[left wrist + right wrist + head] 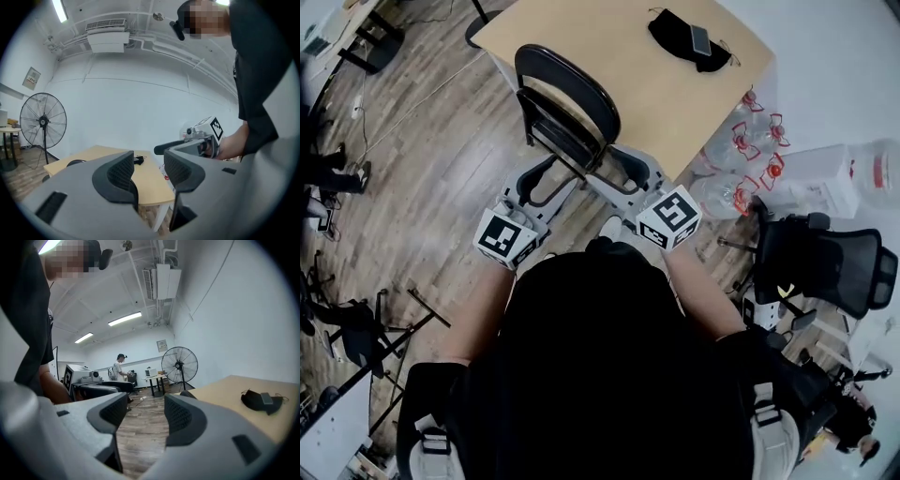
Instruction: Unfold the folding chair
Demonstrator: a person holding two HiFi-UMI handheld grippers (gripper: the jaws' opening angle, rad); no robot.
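Note:
A black folding chair [565,111] stands on the wooden floor against the near edge of the table, its curved back towards the table. In the head view my left gripper [555,178] and right gripper [623,173] are held side by side just below the chair's seat, pointing towards each other. Whether either one touches the chair I cannot tell. The left gripper view shows the left gripper [147,171] open with only air between its pads. The right gripper [145,413] also stands open and holds nothing.
A wooden table [675,89] carries a black pouch [689,39]. Several plastic bottles [750,141] lie on the floor at its right, beside a black office chair [825,262]. A standing fan [42,122] is by the wall. A person [119,366] is far off.

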